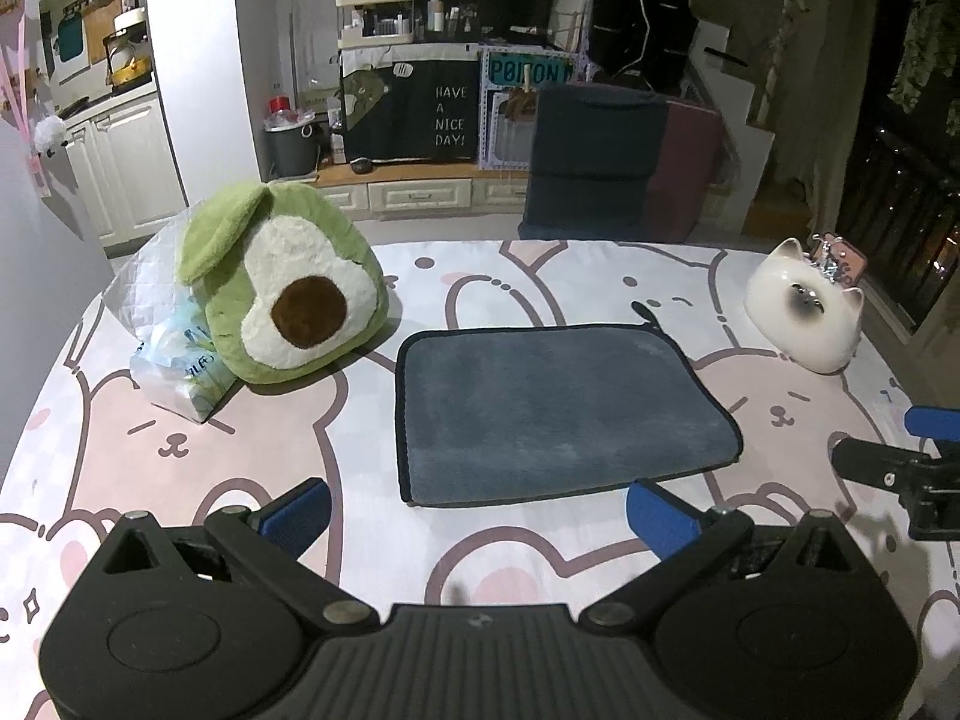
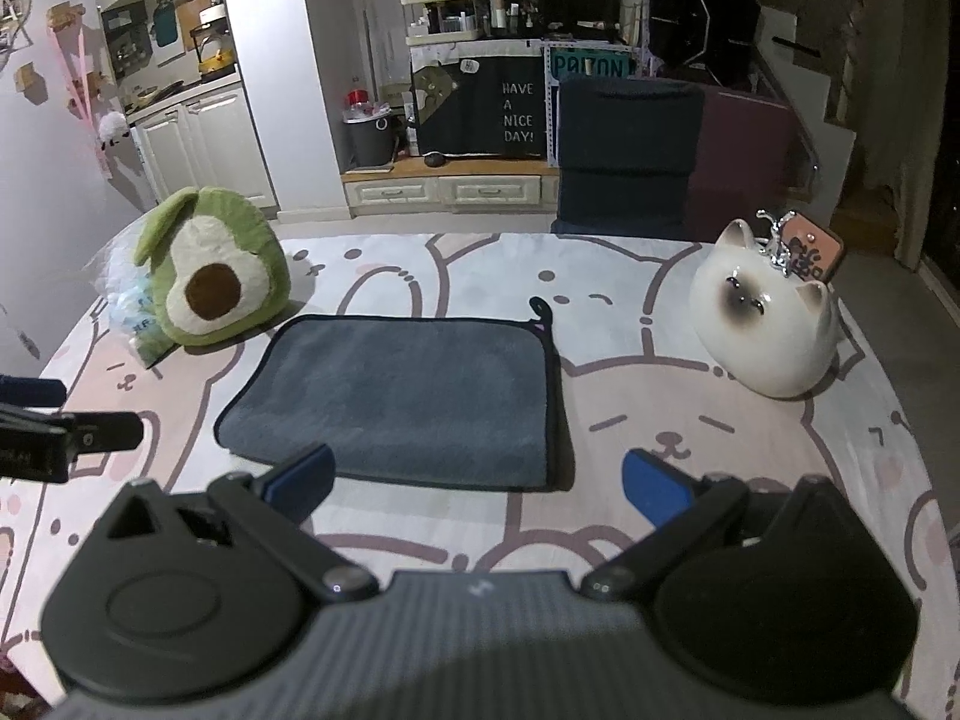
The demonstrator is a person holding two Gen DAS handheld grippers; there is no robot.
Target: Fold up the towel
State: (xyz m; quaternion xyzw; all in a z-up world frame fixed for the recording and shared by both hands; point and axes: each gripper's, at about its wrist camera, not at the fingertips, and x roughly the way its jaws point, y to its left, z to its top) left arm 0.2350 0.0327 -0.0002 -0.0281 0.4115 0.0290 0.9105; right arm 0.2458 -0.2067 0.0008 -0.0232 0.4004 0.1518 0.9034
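Observation:
A dark grey towel (image 1: 555, 411) with black trim lies flat on the bear-print tablecloth (image 1: 180, 450), folded into a rectangle, its hanging loop at the far right corner. It also shows in the right wrist view (image 2: 402, 390). My left gripper (image 1: 477, 516) is open and empty, just in front of the towel's near edge. My right gripper (image 2: 477, 486) is open and empty, at the towel's near right corner. The right gripper also shows at the right edge of the left wrist view (image 1: 900, 468). The left gripper shows at the left edge of the right wrist view (image 2: 66, 432).
An avocado plush (image 1: 282, 294) and a plastic bag (image 1: 174, 354) sit at the far left of the table. A white ceramic cat (image 1: 804, 312) stands at the far right. Dark chair (image 1: 594, 162) behind the table's far edge.

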